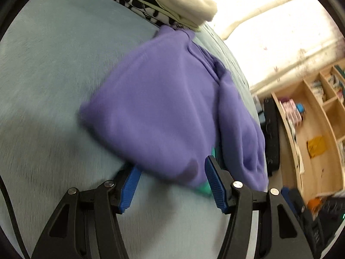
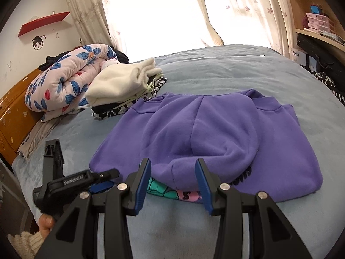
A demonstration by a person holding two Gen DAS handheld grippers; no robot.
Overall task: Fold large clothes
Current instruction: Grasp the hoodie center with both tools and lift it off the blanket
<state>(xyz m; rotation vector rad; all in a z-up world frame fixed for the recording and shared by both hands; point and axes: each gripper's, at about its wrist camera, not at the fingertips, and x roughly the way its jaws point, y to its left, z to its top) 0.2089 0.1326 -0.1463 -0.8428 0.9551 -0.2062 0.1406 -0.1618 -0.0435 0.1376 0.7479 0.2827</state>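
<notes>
- At the far left of the right wrist view a wooden headboard (image 2: 13, 116) is seen, with a rolled floral quilt (image 2: 64, 82) lying against it.
- Just right of the quilt a pile of folded clothes (image 2: 120, 82) is stacked, a cream garment on top and black-and-white fabric beneath.
- The purple hoodie (image 2: 215, 138) is laid folded on the blue-grey bedspread (image 2: 226, 71), its far corner close to the pile; a printed green and pink patch shows under its near edge.
- The left gripper (image 1: 172, 172) is held with its jaws apart at the hoodie's near edge, the cloth lying between but not pressed by the blue pads (image 1: 129, 190).
- The right gripper (image 2: 172, 168) is likewise parted around the hoodie's near fold, nothing clamped.
- Behind the bed a bright window is covered by patterned curtains (image 2: 248, 10).
- At the right, wooden shelves (image 2: 312, 6) holding small boxes are seen.
</notes>
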